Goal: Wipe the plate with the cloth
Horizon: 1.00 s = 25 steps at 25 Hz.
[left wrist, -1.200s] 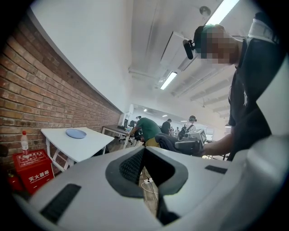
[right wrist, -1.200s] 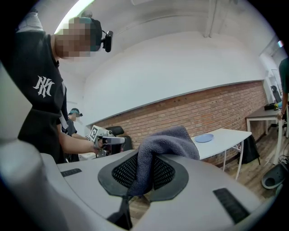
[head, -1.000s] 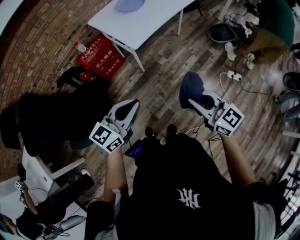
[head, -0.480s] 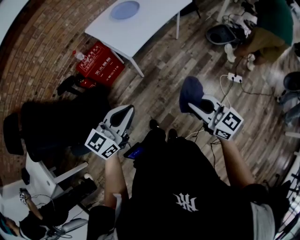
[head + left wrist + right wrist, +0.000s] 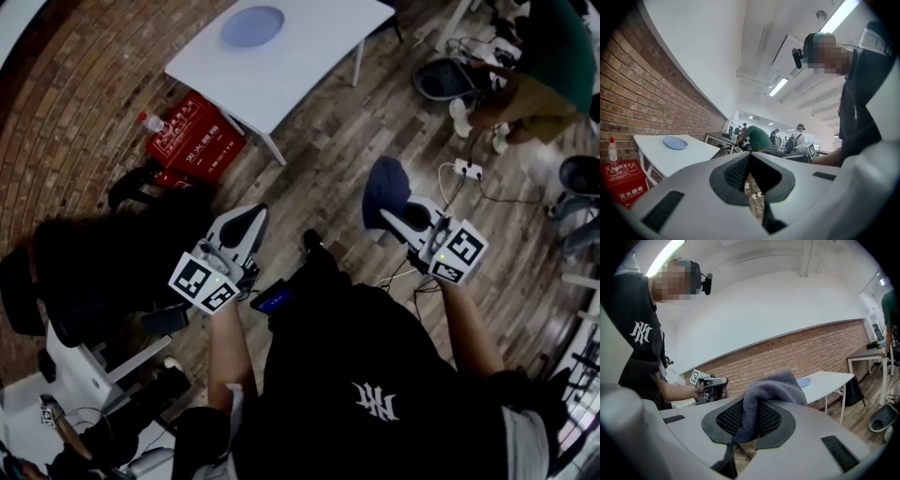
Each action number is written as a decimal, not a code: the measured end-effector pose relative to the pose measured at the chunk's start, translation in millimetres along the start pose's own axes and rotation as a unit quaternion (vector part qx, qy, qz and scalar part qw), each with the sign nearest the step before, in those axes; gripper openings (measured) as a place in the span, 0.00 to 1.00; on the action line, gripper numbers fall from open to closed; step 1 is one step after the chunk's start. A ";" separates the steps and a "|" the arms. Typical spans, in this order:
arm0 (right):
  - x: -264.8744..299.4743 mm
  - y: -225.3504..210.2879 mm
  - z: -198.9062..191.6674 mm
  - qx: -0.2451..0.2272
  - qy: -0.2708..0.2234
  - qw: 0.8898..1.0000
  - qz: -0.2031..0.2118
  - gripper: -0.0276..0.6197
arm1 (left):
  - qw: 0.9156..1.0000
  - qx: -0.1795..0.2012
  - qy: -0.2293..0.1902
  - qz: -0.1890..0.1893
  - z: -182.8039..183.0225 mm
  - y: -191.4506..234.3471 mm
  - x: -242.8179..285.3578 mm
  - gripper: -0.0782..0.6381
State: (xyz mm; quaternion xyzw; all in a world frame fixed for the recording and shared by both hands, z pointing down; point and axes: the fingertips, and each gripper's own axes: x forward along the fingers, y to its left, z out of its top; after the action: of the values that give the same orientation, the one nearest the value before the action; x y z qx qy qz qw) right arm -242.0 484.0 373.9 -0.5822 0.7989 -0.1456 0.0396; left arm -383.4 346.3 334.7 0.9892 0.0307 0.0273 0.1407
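Well, nearest to us the left claw [image 5: 246, 223] is held low at the left over the wooden floor [image 5: 328, 159]. Its tips are pressed together with nothing between them (its own view shows only floor and a cable through the gap behind the pads). At the right, the right claw [image 5: 398, 217] is clamped on the cloth [image 5: 384, 183], a dark blue-grey towel. Most of the towel bunches up past the tips, and a thin fold runs down between the pads. We hold the two claws well apart from each other, both pointing away from us, and both are well short of the worktop [image 5: 309, 52].

A little farther, on the right, a white power strip [image 5: 466, 169] lies on the floor with its cable trailing. On the left a red box [image 5: 192, 136] sits by the brick wall [image 5: 66, 103], just beside the worktop's near-left leg, with a bottle [image 5: 150, 122] at its far corner.

Farthest from us is the white worktop. The plate [image 5: 252, 26], pale blue and round, lies flat on it toward the far-left side, well away from the cloth. At the far right we see a person in a green top [image 5: 553, 42] low by the floor.
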 end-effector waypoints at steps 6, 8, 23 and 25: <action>58.3 -44.2 22.7 -0.003 0.014 1.000 -0.002 0.16 | 1.000 0.002 -0.007 0.001 24.0 70.7 21.9 0.11; 76.1 -55.1 29.1 -0.006 0.014 1.000 0.000 0.16 | 1.000 0.001 -0.011 0.002 28.4 90.4 26.1 0.11; 118.2 -165.5 65.3 -0.008 0.007 1.000 -0.023 0.16 | 1.000 -0.030 -0.005 -0.003 32.4 166.8 103.9 0.11; 125.3 -191.2 75.4 -0.009 0.008 1.000 -0.019 0.16 | 0.999 -0.038 -0.013 0.008 39.9 181.8 118.3 0.11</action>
State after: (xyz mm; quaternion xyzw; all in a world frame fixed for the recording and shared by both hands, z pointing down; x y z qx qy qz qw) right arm -88.7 298.5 368.6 -0.5965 0.7892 -0.1439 0.0246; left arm -253.3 169.0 352.8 0.9837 0.0198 0.0169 0.1782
